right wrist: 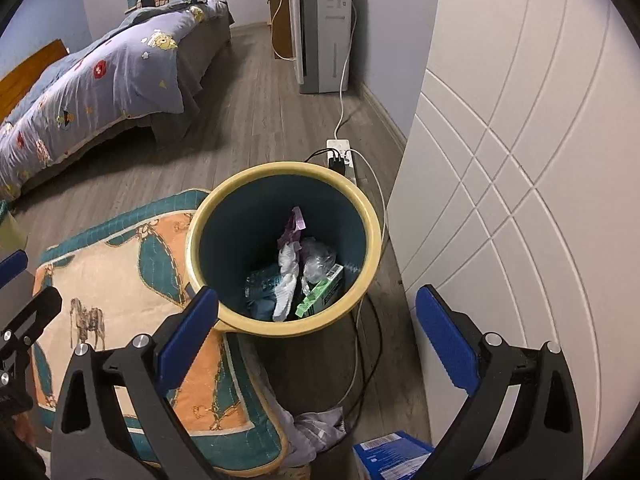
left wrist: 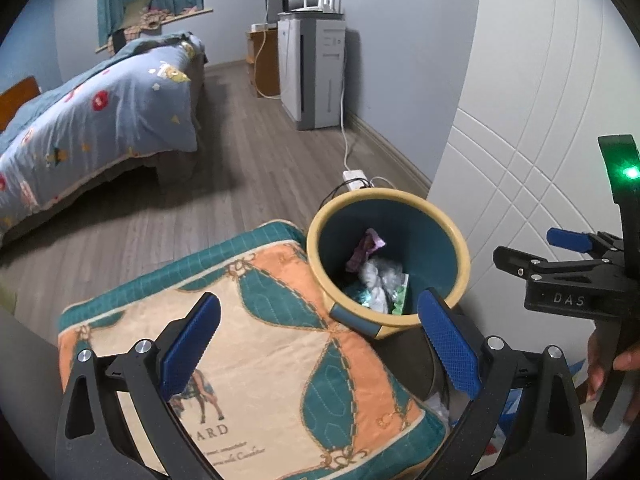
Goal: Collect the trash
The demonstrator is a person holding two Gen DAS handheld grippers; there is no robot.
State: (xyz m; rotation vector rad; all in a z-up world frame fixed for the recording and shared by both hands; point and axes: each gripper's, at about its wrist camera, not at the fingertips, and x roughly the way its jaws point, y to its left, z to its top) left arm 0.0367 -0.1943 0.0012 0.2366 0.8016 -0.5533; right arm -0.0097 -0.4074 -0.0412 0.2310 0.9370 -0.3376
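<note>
1. Right wrist view looks down into a round trash bin (right wrist: pixel 362 216) with a pale yellow rim and dark teal inside, standing on the wood floor (right wrist: pixel 248 120).
2. Inside the bin lie a green carton (right wrist: pixel 322 292), a crumpled white tissue (right wrist: pixel 286 280), a clear plastic wrapper (right wrist: pixel 318 258), a purple scrap (right wrist: pixel 294 226) and a bluish packet (right wrist: pixel 262 280).
3. The right gripper (right wrist: pixel 316 328) hangs over the near edge of the bin; its blue-padded fingers (right wrist: pixel 188 330) stand wide apart with nothing between them.
4. A quilted cushion (right wrist: pixel 120 280), teal and orange with a horse print, lies just left of the bin and touches its side.
5. A blue box (right wrist: pixel 390 458) lies on the floor at the lower edge of this view, with crumpled grey material (right wrist: pixel 320 430) beside it.
6. A white power strip (right wrist: pixel 340 152) with a black plug sits just behind the bin, next to a white panelled door (right wrist: pixel 520 160).
7. Left wrist view shows the left gripper (left wrist: pixel 320 344) above the cushion, its fingers (left wrist: pixel 192 344) also spread apart and empty.
8. Across the room stand a bed (left wrist: pixel 100 112) with a blue patterned quilt and a white air purifier (left wrist: pixel 312 72).
</note>
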